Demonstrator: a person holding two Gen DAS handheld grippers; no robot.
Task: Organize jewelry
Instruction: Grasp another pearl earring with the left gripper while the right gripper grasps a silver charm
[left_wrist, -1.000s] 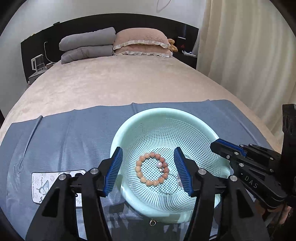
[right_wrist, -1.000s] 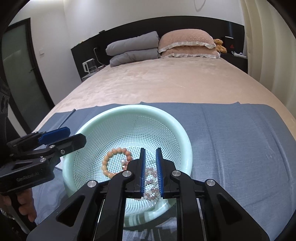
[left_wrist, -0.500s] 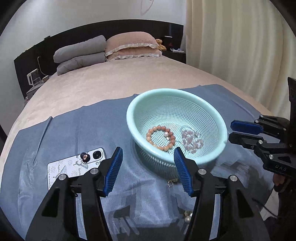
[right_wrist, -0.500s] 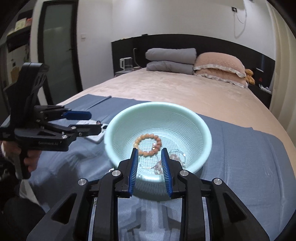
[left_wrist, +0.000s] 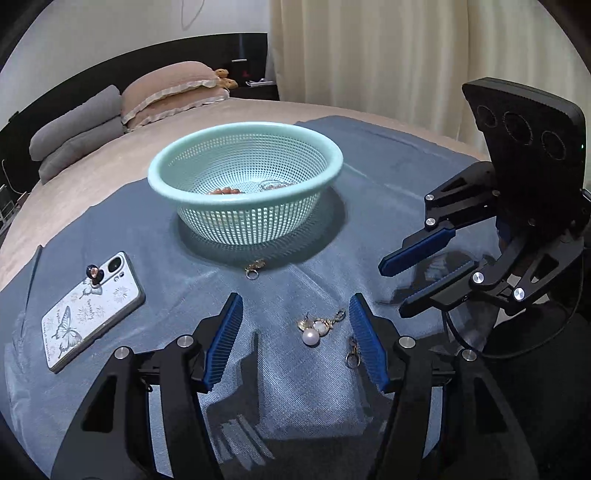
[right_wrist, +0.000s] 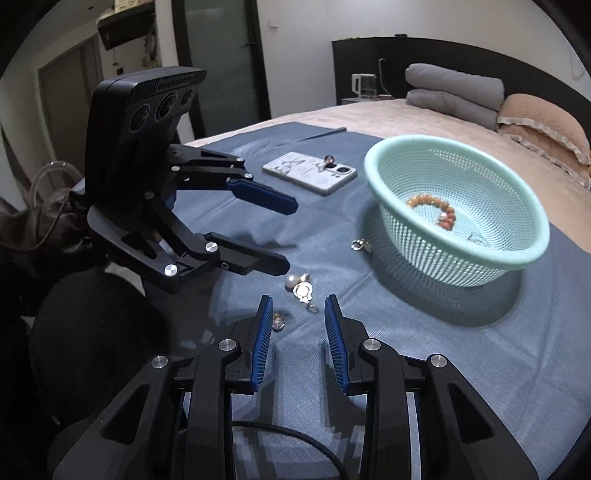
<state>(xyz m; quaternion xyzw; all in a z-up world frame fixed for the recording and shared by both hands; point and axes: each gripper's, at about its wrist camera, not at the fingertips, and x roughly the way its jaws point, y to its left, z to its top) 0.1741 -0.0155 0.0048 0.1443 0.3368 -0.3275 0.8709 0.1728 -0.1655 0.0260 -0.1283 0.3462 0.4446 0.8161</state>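
A mint mesh basket (left_wrist: 243, 147) (right_wrist: 458, 254) stands on a blue cloth and holds an orange bead bracelet (right_wrist: 432, 206) and a paler one. A pearl and gold brooch (left_wrist: 316, 328) (right_wrist: 301, 288) lies on the cloth in front of it. A small gold earring (left_wrist: 352, 356) (right_wrist: 277, 320) lies beside it, and another gold piece (left_wrist: 255, 268) (right_wrist: 360, 244) lies by the basket's base. My left gripper (left_wrist: 295, 332) is open and empty, with the brooch between its fingers. My right gripper (right_wrist: 298, 328) (left_wrist: 424, 273) is open and empty, just short of the brooch.
A phone in a butterfly case (left_wrist: 92, 310) (right_wrist: 310, 171) lies on the blue cloth (left_wrist: 295, 398) to the left. The cloth covers the foot of a beige bed with pillows (left_wrist: 170, 92) at the head. Curtains (left_wrist: 369, 55) hang on the right.
Both grippers pulled back from over the basket and dropped toward the cloth near the brooch. The right gripper, shut a second ago, has opened, leaving a pale bracelet in the basket.
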